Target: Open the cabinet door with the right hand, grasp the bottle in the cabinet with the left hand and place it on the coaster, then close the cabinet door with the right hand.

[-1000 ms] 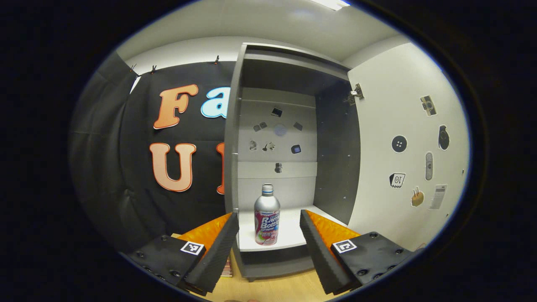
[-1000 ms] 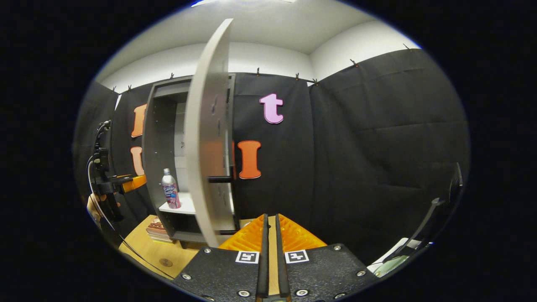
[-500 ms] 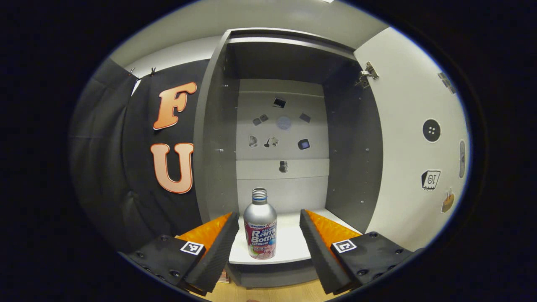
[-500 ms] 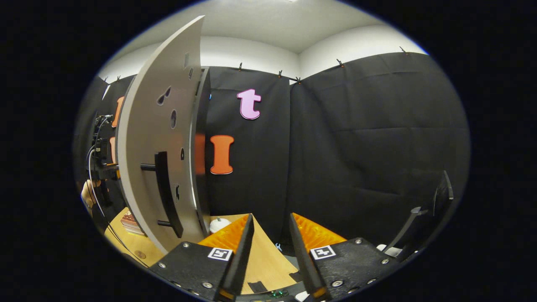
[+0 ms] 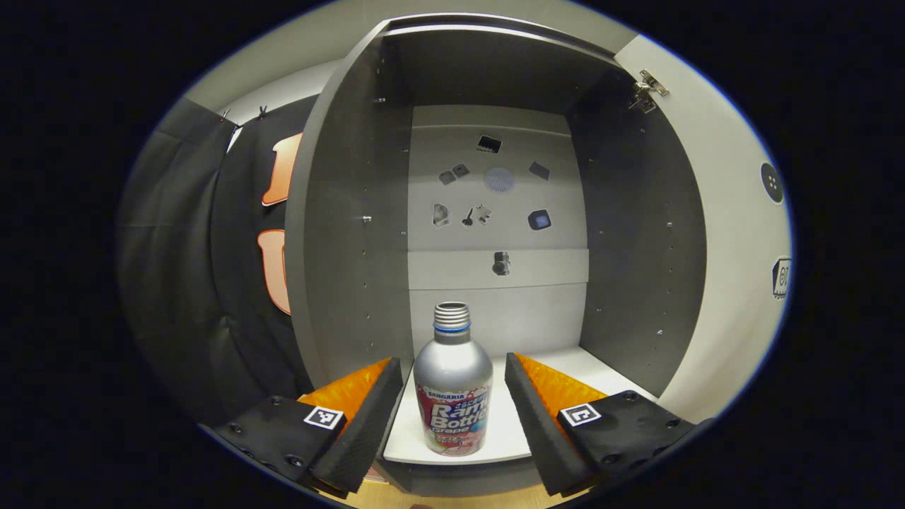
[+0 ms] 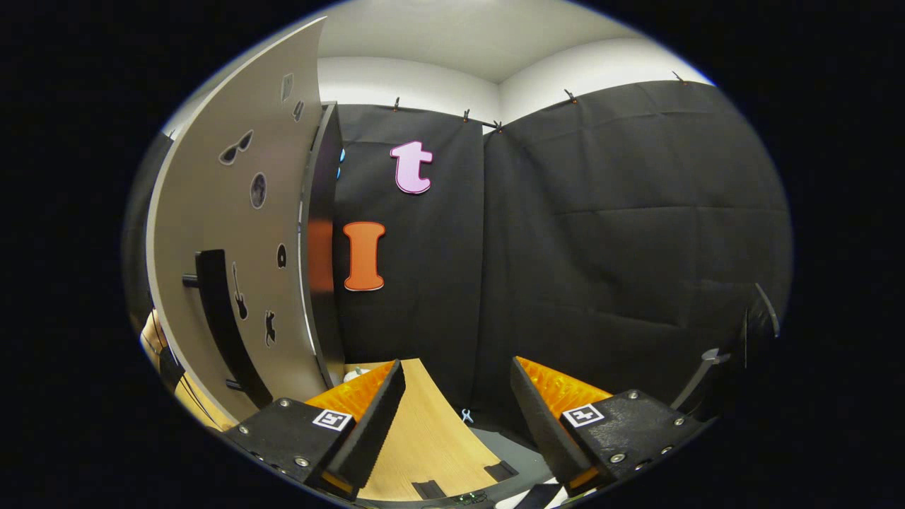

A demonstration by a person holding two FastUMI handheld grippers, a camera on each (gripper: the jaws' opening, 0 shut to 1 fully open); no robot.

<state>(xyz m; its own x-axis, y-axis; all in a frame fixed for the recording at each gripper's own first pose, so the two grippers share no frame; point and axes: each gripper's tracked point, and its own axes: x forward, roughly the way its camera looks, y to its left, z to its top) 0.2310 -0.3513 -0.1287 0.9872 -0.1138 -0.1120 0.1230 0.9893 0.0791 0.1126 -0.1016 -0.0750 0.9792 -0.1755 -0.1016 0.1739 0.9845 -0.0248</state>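
In the left gripper view a silver bottle (image 5: pixel 453 385) with a coloured label stands upright at the front of the white shelf (image 5: pixel 509 431) inside the open grey cabinet (image 5: pixel 353 212). My left gripper (image 5: pixel 452 410) is open, one finger on each side of the bottle, neither touching it. The cabinet door (image 5: pixel 735 233) is swung wide to the right. In the right gripper view that door (image 6: pixel 233 247) with its dark bar handle (image 6: pixel 223 318) stands at the left. My right gripper (image 6: pixel 452 417) is open and holds nothing, clear of the door.
Small stickers dot the cabinet's back panel (image 5: pixel 495 212) and the door's faces. A wooden tabletop (image 6: pixel 424 438) lies under my right gripper, its edge falling off to the right. A dark stand (image 6: pixel 721 360) rises at the far right. A hand (image 6: pixel 152 332) peeks from behind the door.
My left gripper has moved in toward the cabinet until the bottle stands between its fingers. My right gripper has opened from shut and swung right, away from the door.
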